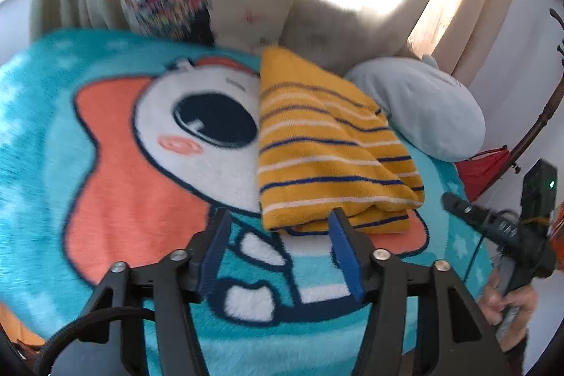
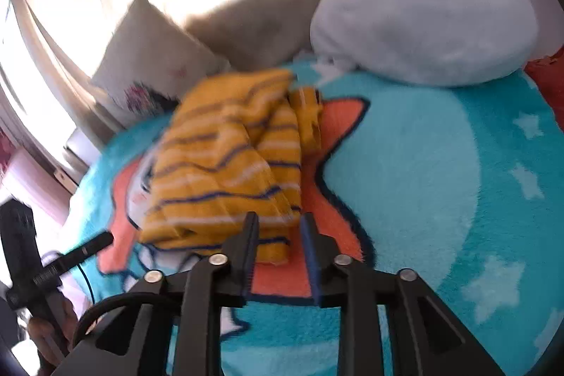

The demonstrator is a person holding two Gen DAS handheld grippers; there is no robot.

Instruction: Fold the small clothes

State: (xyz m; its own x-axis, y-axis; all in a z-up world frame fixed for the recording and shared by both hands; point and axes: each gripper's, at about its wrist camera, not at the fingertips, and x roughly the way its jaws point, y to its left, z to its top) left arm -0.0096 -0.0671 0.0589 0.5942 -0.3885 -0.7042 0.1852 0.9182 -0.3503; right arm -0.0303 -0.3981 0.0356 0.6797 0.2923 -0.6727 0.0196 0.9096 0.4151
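Only the left wrist view shows the red cloth (image 1: 483, 171). The folded yellow striped garment (image 1: 328, 147) lies just ahead of both empty, parted grippers: left gripper (image 1: 282, 217), right gripper (image 2: 278, 221).

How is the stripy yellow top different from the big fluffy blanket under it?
The yellow striped top is small and folded into a bundle; the turquoise cartoon blanket is far bigger and spread flat. The top has thin navy and white stripes; the blanket shows a big-eyed cartoon character in orange and white, plus stars. The top lies on the blanket. Both look soft and fuzzy.
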